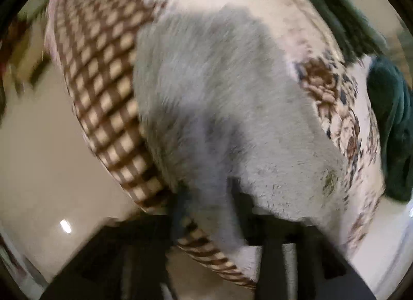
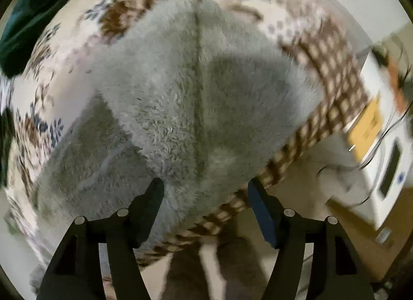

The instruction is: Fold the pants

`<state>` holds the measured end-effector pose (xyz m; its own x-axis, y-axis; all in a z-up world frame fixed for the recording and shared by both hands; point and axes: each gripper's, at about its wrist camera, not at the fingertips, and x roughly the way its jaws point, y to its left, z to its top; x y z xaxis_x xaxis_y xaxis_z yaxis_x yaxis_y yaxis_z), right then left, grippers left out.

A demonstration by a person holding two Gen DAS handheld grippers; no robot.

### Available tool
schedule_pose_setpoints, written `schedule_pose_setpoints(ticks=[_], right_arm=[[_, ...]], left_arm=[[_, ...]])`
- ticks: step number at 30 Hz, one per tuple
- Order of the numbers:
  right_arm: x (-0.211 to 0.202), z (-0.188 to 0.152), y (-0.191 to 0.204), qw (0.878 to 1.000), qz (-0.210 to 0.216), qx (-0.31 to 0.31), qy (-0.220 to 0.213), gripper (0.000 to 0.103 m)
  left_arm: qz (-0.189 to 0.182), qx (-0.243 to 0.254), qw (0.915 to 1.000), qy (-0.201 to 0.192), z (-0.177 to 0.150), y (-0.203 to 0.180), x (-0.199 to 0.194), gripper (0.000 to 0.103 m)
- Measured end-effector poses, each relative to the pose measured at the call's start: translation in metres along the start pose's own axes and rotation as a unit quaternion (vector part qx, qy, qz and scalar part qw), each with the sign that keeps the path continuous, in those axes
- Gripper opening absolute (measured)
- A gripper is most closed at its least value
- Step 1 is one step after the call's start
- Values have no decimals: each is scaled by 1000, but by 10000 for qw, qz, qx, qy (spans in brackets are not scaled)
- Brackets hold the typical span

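One pair of grey fleece pants [image 2: 180,109], spread on a patterned blanket [image 2: 333,72] with checkered border and floral middle. Single seam line down the centre of the fabric in the right wrist view. Near edge of the pants at the blanket's checkered edge, over pale floor [image 1: 38,158].

Right gripper [image 2: 205,191]: two black fingers [image 2: 152,202], spread wide apart, nothing between them. Left tip just over the grey fleece, right tip over the checkered border; contact unclear. Two shadow patches on the fleece.

Left gripper [image 1: 209,196]: two dark fingers [image 1: 240,196] visible low in frame, heavily blurred. A strip of grey fleece runs down between them. Cannot tell whether clamped on it or only close around it.

One dark green cloth item [image 1: 392,124] at the far side of the blanket, seen in both views; a second dark green strip [image 1: 333,8] beside it, possibly the same piece. One white device [image 2: 387,145] with a yellow label and cables, off the blanket's edge in the right wrist view. Both frames motion-blurred.
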<state>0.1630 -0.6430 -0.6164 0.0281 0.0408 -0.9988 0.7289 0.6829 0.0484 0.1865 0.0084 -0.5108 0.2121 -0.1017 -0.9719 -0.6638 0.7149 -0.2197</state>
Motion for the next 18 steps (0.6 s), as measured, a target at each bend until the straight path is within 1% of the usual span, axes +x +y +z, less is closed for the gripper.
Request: schedule_pose_setpoints(ticks=[1,2,4,6,8,10,12,13,14,15,16,17,18], right_arm=[[-9,0,3,9997,-82,-178,-156,73],[-19,1,9,9986,-174,-392,-312,75],[-32,7,28,9942,-371,-824,-584,76],[-35,19,61,9843,-615,-1431,-827,77],[-27,32,94,9754,-739,-1873,-894,77],[-7,46,127,9636,-982,-2324,-884,77],[8,54,146,9535,-1290,-2574,-894,77],[15,57,148,9502,-1448,-2611,-896,75],[21,61,143,9493,-1643,-2517,-916,69],[23,62,135,9523,-1666,-2372,-953,40],[21,65,121,9580,-1663,-2120,-986,14],[14,68,100,9677,-1565,-1680,-1038,13],[4,71,71,9775,-1379,-1128,-1127,12]], left_arm=[[64,235,9996,-123,1,-7,-4,75],[154,458,9985,-257,2,-15,-7,77],[445,953,9928,-566,2,-41,-11,77],[638,1404,9855,-706,2,-63,-6,77],[610,1661,9819,-671,0,-80,5,77],[528,1770,9813,-548,-3,-97,18,77],[497,1923,9793,-396,-8,-117,32,77],[485,2000,9778,-391,-13,-120,32,77],[503,2068,9763,-390,-17,-124,32,77],[472,2145,9749,-357,-20,-131,36,77],[438,2190,9742,-336,-24,-139,37,77],[437,2232,9733,-324,-26,-143,39,77],[426,2260,9727,-301,-28,-146,40,77]])
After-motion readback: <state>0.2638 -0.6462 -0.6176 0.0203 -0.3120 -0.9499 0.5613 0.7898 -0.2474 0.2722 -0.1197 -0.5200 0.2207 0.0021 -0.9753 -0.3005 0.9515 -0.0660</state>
